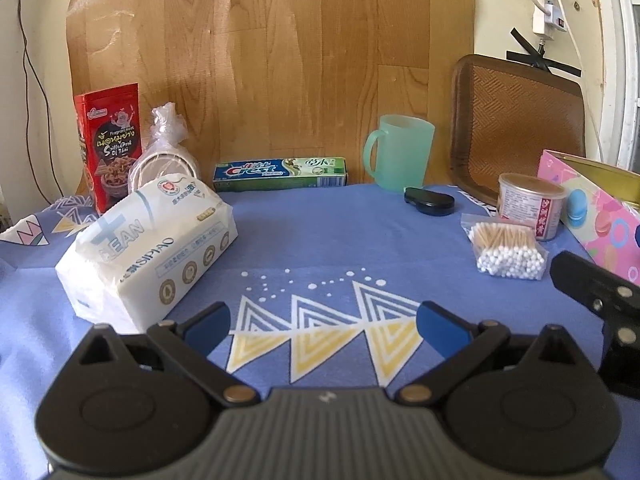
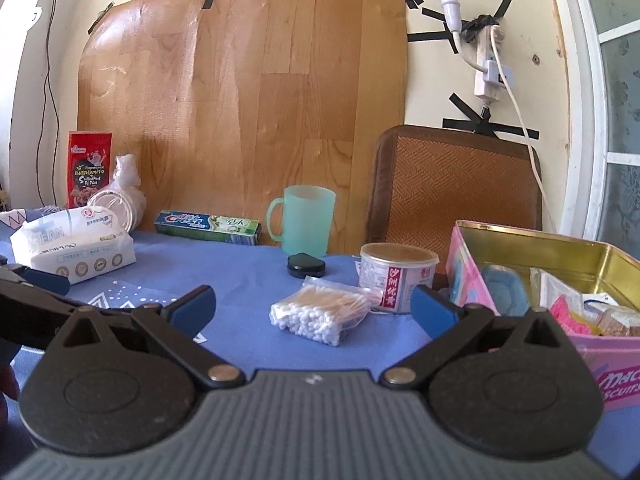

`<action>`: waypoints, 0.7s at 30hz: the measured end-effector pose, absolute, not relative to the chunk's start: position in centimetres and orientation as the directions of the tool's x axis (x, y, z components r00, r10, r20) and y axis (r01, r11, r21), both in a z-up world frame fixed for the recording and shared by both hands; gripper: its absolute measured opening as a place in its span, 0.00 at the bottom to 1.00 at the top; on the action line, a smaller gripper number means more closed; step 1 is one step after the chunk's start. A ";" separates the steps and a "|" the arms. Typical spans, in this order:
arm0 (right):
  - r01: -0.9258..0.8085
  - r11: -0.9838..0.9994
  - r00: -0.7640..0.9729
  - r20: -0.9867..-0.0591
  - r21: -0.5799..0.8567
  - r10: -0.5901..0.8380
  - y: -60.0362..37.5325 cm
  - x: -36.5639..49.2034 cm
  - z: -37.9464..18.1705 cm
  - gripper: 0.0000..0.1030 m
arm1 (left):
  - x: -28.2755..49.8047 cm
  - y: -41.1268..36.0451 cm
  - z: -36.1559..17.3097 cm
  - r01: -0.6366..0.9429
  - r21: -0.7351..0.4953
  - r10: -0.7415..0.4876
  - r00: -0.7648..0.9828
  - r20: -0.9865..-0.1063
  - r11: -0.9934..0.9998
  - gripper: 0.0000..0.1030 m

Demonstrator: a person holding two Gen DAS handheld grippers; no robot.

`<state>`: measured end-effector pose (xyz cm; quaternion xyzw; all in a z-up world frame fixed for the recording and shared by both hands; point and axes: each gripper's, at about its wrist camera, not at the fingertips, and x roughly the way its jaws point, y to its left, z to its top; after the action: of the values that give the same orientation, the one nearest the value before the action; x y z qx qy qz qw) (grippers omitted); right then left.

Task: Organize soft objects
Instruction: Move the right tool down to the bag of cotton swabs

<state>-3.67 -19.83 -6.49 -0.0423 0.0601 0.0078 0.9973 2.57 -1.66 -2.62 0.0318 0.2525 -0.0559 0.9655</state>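
A white tissue pack (image 1: 148, 252) (image 2: 74, 246) lies on the blue tablecloth at the left. A clear bag of cotton swabs (image 1: 508, 250) (image 2: 320, 312) lies at the right, beside a pink biscuit tin (image 2: 592, 276) (image 1: 592, 216) that holds several soft items. My left gripper (image 1: 324, 322) is open and low over the cloth, with the tissue pack just ahead of its left finger. My right gripper (image 2: 314, 302) is open too, and the swab bag lies just ahead, between its fingers. Neither gripper holds anything.
Along the back wall stand a red snack box (image 1: 110, 144), bagged cups (image 1: 164, 156), a Crest toothpaste box (image 1: 280, 174) and a green mug (image 1: 398, 152). A small black case (image 2: 306, 266), a lidded tub (image 2: 398, 280) and a woven mat (image 2: 456, 188) are at the right.
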 end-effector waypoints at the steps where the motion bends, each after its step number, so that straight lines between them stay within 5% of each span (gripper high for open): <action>1: -0.024 0.996 0.992 -0.123 -0.083 0.013 -19.8 -3.7 -6.5 1.00 | 2.6 -1.7 -2.6 0.122 0.036 -0.089 0.867 -0.491 0.992 1.00; 21: -0.053 0.996 0.987 -0.156 -0.073 0.041 -20.1 -3.1 -6.6 1.00 | 2.5 -2.0 -2.7 0.134 0.053 -0.091 0.868 -0.488 0.990 1.00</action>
<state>-3.14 -20.11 -6.59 -0.0386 0.0775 0.0234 0.9960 2.51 -2.03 -2.69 0.0428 0.2502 -0.0583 0.9655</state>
